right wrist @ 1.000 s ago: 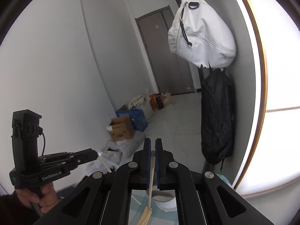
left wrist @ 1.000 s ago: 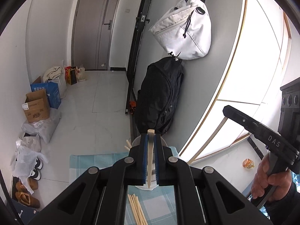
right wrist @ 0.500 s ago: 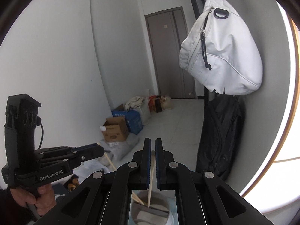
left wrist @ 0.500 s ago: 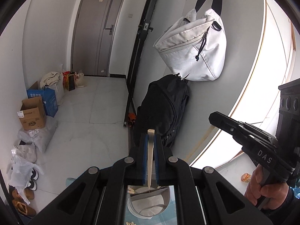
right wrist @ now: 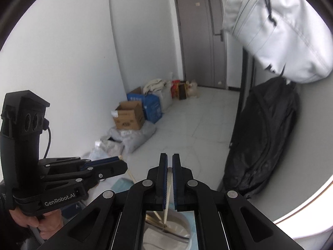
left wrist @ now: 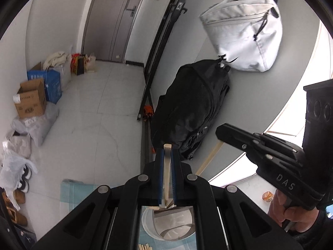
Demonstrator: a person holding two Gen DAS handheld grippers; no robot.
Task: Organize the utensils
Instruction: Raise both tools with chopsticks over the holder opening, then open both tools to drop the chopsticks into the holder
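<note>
Left gripper (left wrist: pixel 167 175) is clamped on one chopstick (left wrist: pixel 167 166), right gripper (right wrist: pixel 169 179) on another (right wrist: pixel 169 189). Both sticks hang tip-down over the white holder (left wrist: pixel 149 227) on the checked cloth (left wrist: pixel 70 191), evidently for dropping in. Loose sticks (left wrist: pixel 144 246) lie beside it. Backpack (left wrist: pixel 187 108) beyond.

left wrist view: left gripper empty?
No, the left gripper is shut on a wooden chopstick, which stands between its blue pads above the white container.
</note>
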